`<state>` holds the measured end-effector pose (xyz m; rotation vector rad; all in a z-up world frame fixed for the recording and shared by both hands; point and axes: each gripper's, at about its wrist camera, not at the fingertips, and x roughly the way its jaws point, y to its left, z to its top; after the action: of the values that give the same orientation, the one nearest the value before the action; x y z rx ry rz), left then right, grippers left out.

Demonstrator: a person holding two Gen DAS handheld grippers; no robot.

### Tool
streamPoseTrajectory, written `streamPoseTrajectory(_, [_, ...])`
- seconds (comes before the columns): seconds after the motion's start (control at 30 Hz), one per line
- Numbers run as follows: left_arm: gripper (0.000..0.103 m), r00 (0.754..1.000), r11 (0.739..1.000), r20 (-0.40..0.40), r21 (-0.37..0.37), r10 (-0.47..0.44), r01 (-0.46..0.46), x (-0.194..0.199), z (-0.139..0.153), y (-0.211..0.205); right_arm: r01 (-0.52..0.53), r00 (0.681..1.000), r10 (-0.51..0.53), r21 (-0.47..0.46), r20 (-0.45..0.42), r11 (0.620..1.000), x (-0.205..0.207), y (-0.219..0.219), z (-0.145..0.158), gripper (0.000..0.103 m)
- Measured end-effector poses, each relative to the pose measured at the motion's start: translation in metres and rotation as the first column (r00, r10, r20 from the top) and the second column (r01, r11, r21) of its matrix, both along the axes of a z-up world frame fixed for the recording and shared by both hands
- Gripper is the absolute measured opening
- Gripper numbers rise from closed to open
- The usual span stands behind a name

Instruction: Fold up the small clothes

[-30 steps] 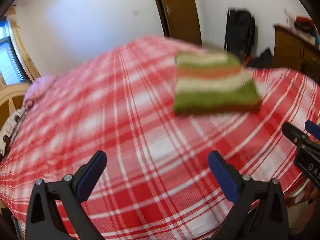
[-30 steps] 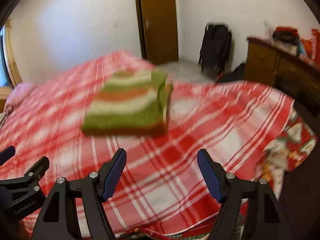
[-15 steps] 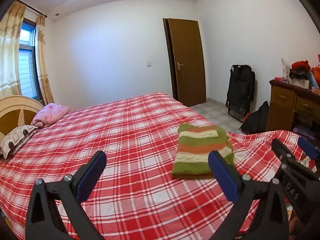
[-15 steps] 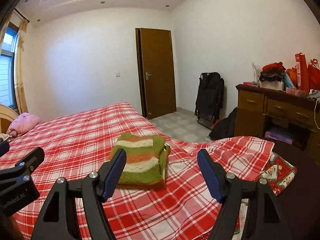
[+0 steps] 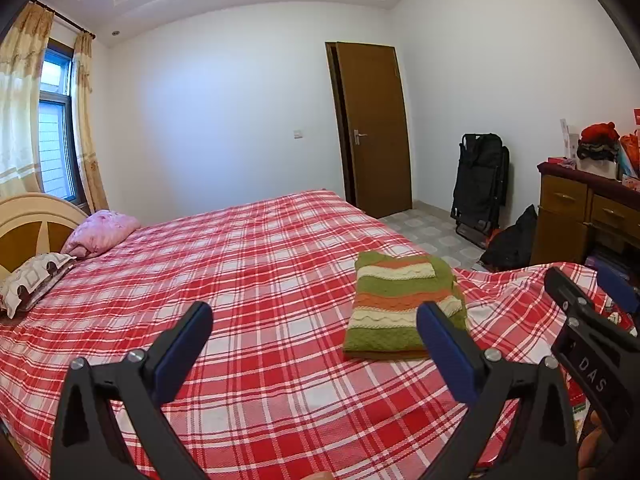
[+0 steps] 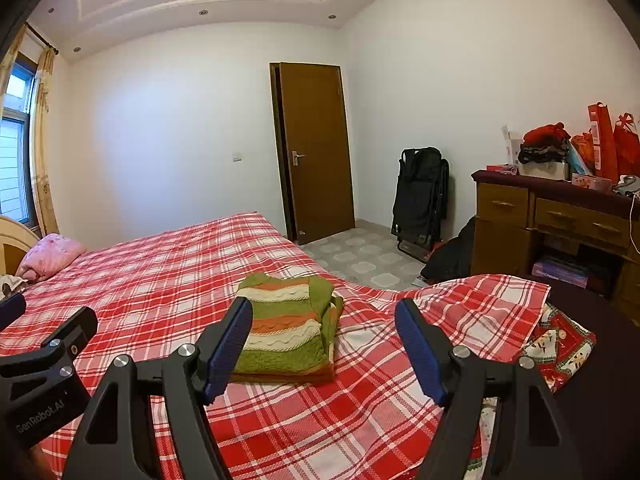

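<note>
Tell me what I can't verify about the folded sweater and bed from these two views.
- Sweater near right corner: left wrist view, covered by a left gripper finger.
- Sweater's near left edge: right wrist view, behind a right gripper finger.
- Sweater's underside and inner folds: hidden in both views.
- Bed near edge: cut off by the frame bottom and gripper bodies.
- Items on the dresser: too small to identify.
</note>
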<state>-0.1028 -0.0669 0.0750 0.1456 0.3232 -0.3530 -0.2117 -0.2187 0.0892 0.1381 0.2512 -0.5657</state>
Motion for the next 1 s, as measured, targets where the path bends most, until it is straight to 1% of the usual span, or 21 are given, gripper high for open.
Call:
streamPoseTrajectory(0.3, [0.103,1.000,1.000,-0.023,-0.004,-0.003,0.003,0.0017,-0.0020,0.0002,-0.005,1.000,0.005,-0.008,0.010,1.000,-0.0019,0.0026,0.0015,0.074])
streamPoseTrajectory(0.43, [0.103,1.000,1.000,-0.015,-0.013,-0.006,0.006,0.0000,-0.0002,0.0020,-0.003,1.000,0.003,-0.007,0.016,1.000,-0.0026,0.0031,0.0024,0.075])
streamPoseTrajectory(0.9, [0.103,1.000,1.000,0.009,-0.011,-0.008,0.008,-0.0023,0.0013,-0.0005,0.013,0.999,-0.012,-0.010,0.036,1.000,-0.0049,0.0019,0.0052,0.075])
streamPoseTrajectory(1.0, [0.103,1.000,1.000,0.030,-0.018,-0.005,0.006,-0.0030,0.0026,0.0007,0.020,0.999,-0.019,-0.020,0.041,1.000,-0.0062,0.0024,0.0057,0.075])
